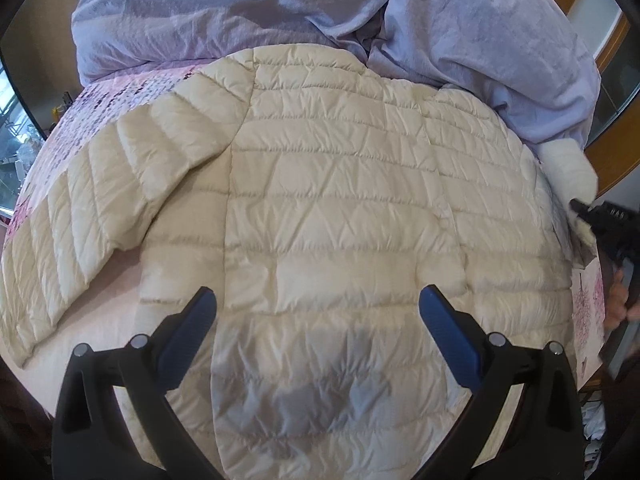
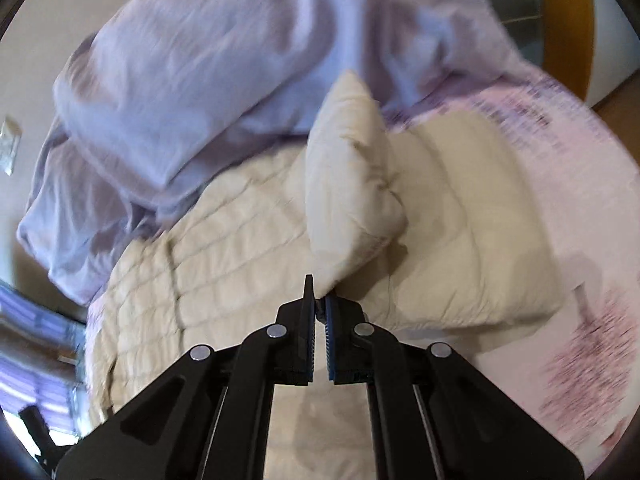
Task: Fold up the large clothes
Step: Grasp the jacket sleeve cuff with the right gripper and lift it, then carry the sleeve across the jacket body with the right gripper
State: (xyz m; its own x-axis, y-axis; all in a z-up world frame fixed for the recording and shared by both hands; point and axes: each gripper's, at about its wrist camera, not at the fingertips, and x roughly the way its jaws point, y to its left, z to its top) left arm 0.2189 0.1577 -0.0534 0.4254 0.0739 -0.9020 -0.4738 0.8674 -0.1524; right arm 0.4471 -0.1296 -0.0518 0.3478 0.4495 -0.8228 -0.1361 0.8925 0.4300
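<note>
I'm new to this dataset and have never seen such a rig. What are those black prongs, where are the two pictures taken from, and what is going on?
Each picture comes from a fisheye camera mounted on a hand-held two-finger gripper; a person holds one in each hand. The left view shows the left gripper open above a cream quilted jacket spread on a pink patterned bedsheet, with a lavender duvet behind. The right view shows the right gripper shut on the jacket's sleeve, lifting it.
</note>
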